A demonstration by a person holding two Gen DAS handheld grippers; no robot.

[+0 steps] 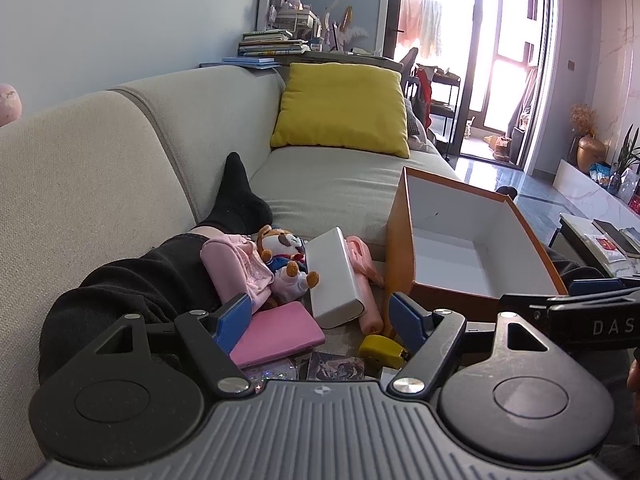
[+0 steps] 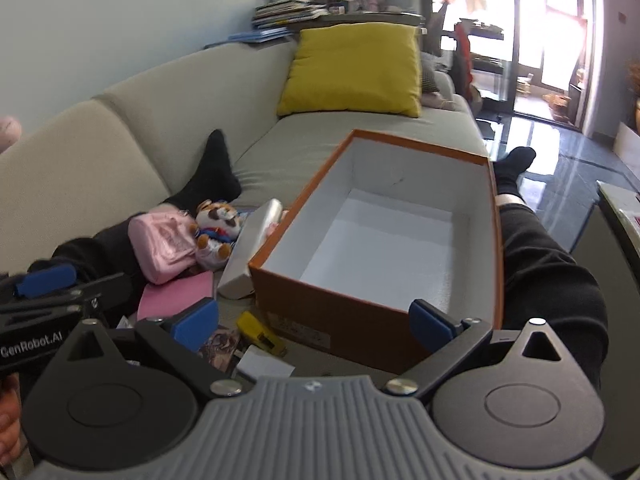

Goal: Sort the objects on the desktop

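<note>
On the sofa, between the person's outstretched legs, the left tool (image 1: 320,322) hung with its jaws spread and nothing between them, above a pink notebook (image 1: 278,334) and a yellow stapler (image 1: 380,350). The right tool (image 2: 316,322) also stood spread and unladen, at the near wall of an orange box (image 2: 344,320) with a bare white inside. Beside the box lay a white case (image 1: 334,278), a plush toy (image 1: 284,258) and a pink pouch (image 1: 236,270). A yellow cushion (image 1: 340,106) leaned farther back.
</note>
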